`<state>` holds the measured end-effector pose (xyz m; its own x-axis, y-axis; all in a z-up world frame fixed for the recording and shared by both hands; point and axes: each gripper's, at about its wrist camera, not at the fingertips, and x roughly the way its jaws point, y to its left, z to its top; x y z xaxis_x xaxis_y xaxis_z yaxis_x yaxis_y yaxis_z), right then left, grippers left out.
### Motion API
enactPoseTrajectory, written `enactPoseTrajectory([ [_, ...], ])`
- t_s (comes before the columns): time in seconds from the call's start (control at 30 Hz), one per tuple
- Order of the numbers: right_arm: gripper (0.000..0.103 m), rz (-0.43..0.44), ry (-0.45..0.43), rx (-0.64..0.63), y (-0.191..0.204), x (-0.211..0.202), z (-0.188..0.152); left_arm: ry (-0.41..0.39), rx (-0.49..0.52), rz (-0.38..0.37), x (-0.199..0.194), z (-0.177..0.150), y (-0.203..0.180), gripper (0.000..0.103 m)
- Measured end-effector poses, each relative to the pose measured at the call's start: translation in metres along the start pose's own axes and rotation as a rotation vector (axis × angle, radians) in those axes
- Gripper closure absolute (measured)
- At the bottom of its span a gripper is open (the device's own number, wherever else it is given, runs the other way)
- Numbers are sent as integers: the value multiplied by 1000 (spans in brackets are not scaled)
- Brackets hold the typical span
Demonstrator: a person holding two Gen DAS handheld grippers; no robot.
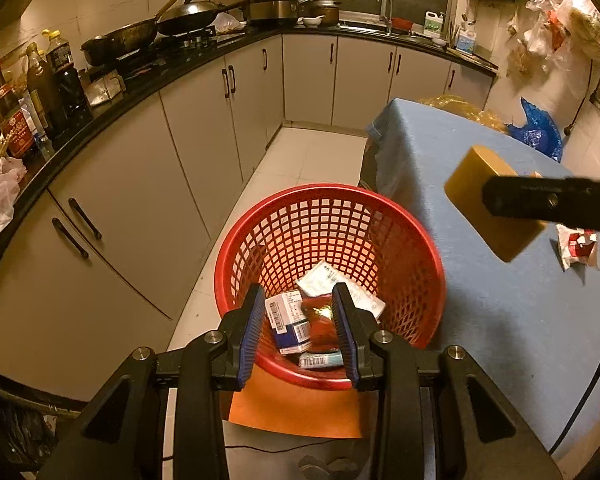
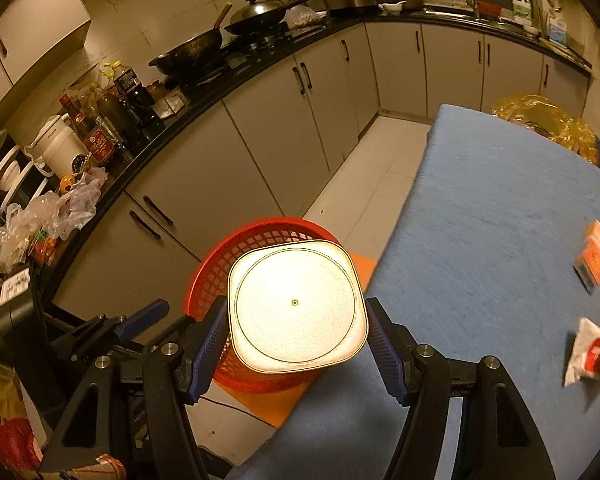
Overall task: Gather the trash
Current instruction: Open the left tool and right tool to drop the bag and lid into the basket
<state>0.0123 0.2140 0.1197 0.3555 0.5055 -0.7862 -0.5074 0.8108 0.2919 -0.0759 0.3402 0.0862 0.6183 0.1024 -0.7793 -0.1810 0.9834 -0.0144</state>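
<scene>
Our right tongs [image 2: 296, 340] grip a squarish tub [image 2: 298, 306] by its opposite sides, just off the surface's [image 2: 480, 208] left edge, above the red basket [image 1: 330, 208]. It seems light, rigid, perhaps slick. Our left tongs [image 1: 298, 320] hang parted, holding nothing.

A home kitchen: woks [image 1: 156, 30] on a stove, cabinets [image 1: 236, 92], sink tap [image 1: 386, 4].

Left gripper [image 1: 298, 320]: black plastic frame, angular struts with triangular cut-outs, round silver screws at pivots. Ribbed blue pads [image 1: 252, 336] lining both jaws. Right gripper [image 2: 296, 344]: same build, black struts, silver screws, ribbed blue pads [image 2: 210, 354].
</scene>
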Motion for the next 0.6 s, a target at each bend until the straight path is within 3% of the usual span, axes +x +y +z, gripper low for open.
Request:
enactPoseTrajectory([
  [0.4, 30, 51, 47, -11, 18, 36, 29, 16, -31, -6, 15, 2, 11, 69],
  [0.6, 28, 68, 19, 4, 15, 22, 29, 12, -61, 4, 8, -2, 16, 60],
])
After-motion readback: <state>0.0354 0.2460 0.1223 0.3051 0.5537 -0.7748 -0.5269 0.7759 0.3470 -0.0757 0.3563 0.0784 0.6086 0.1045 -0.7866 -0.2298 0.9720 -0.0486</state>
